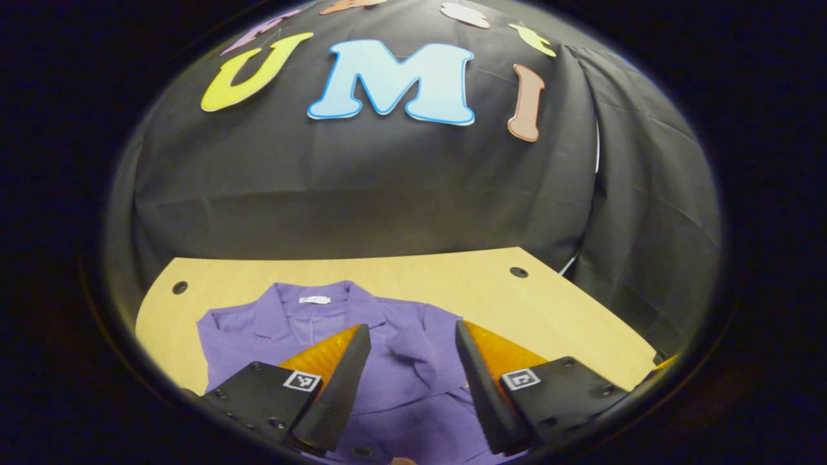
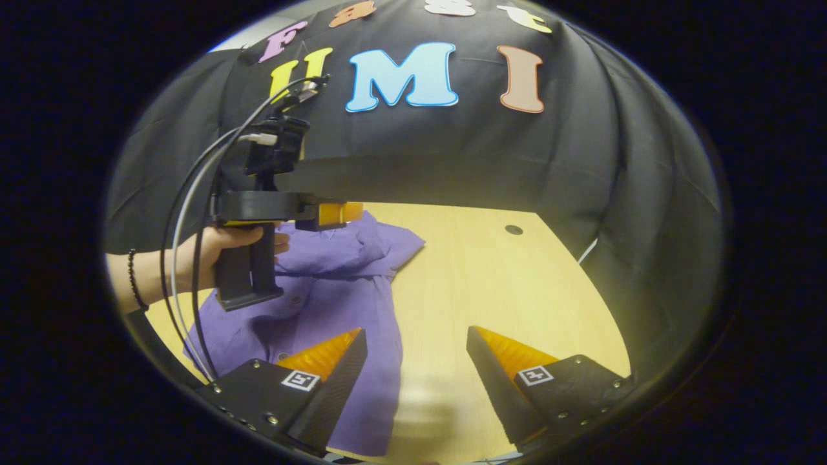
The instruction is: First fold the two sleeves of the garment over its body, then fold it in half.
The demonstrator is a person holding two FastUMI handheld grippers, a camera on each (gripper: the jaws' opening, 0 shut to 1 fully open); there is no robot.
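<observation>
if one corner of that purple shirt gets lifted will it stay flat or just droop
Likely droop: the purple collared cloth shirt already lies rumpled, its sleeve bunched in soft folds. It probably weighs little, being thin fabric. Pushed, it would likely wrinkle rather than slide whole across the smooth light wooden table.

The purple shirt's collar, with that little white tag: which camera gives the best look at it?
The left gripper view: the collar faces the camera, lying open on the purple shirt. In the right gripper view the left gripper and hand cover that end of the shirt.
</observation>
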